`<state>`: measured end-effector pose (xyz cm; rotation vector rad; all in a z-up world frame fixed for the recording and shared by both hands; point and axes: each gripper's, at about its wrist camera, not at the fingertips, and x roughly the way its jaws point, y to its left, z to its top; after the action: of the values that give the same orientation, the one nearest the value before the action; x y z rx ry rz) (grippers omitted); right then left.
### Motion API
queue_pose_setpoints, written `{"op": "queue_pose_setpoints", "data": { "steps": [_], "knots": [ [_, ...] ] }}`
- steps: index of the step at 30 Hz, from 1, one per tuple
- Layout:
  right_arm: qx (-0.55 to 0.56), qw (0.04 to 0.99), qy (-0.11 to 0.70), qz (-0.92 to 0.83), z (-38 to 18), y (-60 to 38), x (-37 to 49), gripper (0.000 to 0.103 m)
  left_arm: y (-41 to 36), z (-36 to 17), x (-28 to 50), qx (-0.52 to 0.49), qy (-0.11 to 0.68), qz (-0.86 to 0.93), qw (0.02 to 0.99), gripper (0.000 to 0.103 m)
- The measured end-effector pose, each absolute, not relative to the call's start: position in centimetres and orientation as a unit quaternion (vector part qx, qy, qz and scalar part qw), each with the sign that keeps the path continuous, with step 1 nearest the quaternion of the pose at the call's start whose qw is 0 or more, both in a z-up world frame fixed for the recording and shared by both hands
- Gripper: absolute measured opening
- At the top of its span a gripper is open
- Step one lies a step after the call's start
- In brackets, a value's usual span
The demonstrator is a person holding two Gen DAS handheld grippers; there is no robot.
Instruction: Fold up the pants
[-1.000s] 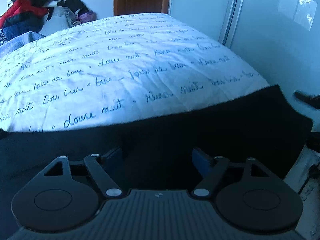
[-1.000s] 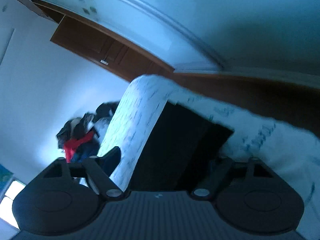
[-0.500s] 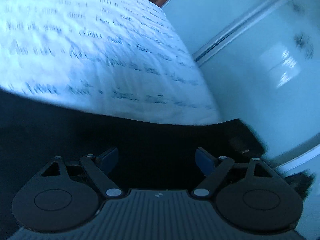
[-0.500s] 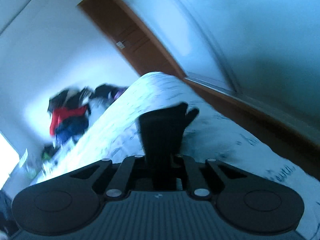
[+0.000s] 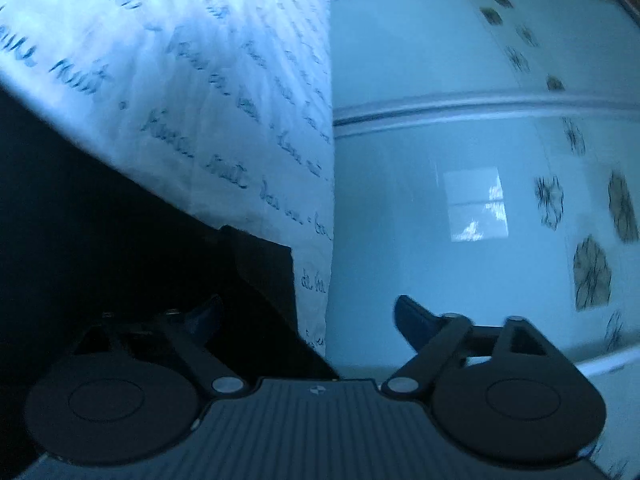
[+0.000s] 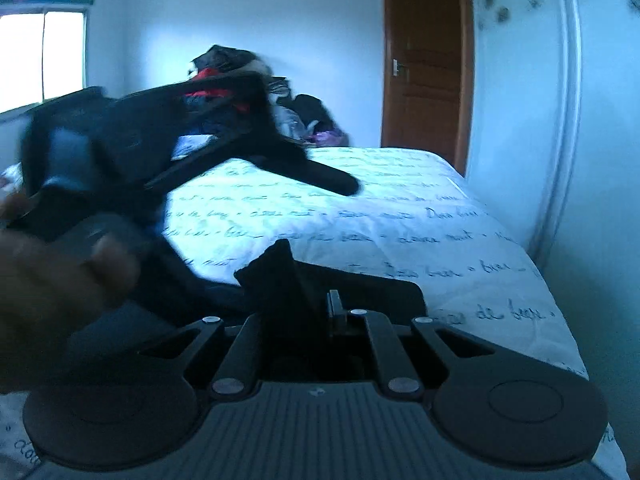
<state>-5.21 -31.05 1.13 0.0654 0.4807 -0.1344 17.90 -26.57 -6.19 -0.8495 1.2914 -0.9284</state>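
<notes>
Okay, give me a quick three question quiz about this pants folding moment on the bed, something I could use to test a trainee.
1. True or false: the right gripper is shut on the black pants.
2. Multiple choice: the left gripper fingers are A) spread apart, B) pressed together, C) out of view.
3. Short answer: what lies piled at the far end of the bed, left of the wooden door?

Key:
1. True; black fabric is pinched between its fingers.
2. A; the fingers stand apart with the pants' edge between them, ungripped.
3. A heap of clothes, including something red.
</notes>
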Motion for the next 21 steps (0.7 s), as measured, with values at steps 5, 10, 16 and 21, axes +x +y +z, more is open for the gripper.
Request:
{"op": "queue_pose_setpoints", "data": {
  "steps": [5, 10, 16, 21],
  "knots": [
    [-0.014, 0.968, 0.242, -0.066, 0.7, -28.8, -4.9, 0.009, -24.8, -7.2, 18.6, -0.365, 0.581, -0.368, 0.627, 0.018],
    [-0.037, 0.963, 0.261, -0.062, 0.2, -27.4, -4.2, 0.011, -24.2, -6.6, 17.9, -0.307, 0.566, -0.364, 0.673, 0.010],
    [-0.098, 0.955, 0.268, -0.086, -0.4, -25.6, -4.8, 0.043, -24.3, -5.3, 17.1, -0.257, 0.539, -0.375, 0.709, 0.010],
    [-0.115, 0.952, 0.280, -0.047, -0.6, -24.1, -4.9, 0.022, -22.9, -4.6, 16.5, -0.203, 0.522, -0.378, 0.737, 0.010]
  ]
}}
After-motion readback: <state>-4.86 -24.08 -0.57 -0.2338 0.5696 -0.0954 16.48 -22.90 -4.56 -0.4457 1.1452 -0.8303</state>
